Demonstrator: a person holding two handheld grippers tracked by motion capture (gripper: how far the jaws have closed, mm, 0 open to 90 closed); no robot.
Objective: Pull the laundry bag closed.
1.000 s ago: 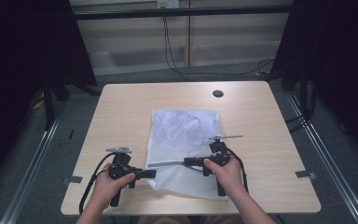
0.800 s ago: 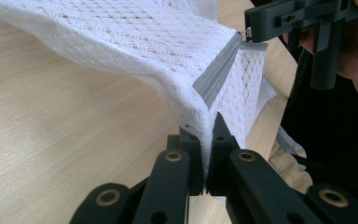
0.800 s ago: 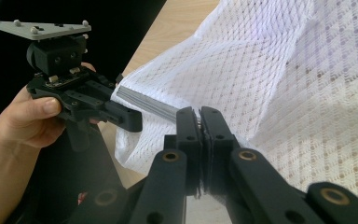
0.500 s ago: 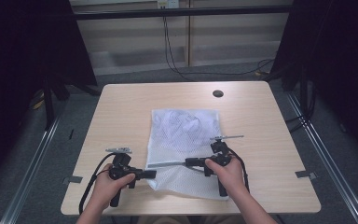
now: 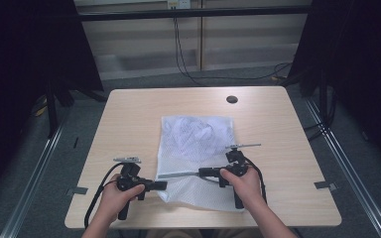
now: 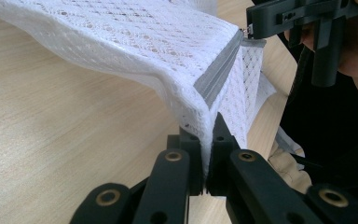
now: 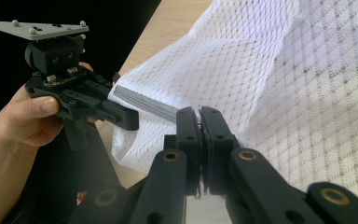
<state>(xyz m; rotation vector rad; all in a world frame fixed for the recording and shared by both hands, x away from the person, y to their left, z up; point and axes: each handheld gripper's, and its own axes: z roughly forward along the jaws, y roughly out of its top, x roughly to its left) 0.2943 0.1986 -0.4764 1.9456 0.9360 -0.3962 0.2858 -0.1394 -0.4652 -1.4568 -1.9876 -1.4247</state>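
A white mesh bag (image 5: 197, 144) lies in the middle of the wooden table (image 5: 129, 124), with a grey zipper (image 5: 178, 174) along its near part. My left gripper (image 5: 161, 185) is shut on the bag's fabric at the zipper's left end; in the left gripper view the jaws (image 6: 208, 135) pinch the mesh (image 6: 135, 37) beside the zipper (image 6: 219, 77). My right gripper (image 5: 201, 172) is shut on the zipper's other end, with the metal pull between its jaws (image 7: 200, 114). The zipper (image 7: 144, 105) stretches taut between the two grippers, lifted slightly off the table.
A round cable hole (image 5: 231, 99) sits near the table's far edge. Black cables (image 5: 188, 59) hang behind the table, and dark curtains flank both sides. Bare tabletop lies left and right of the bag.
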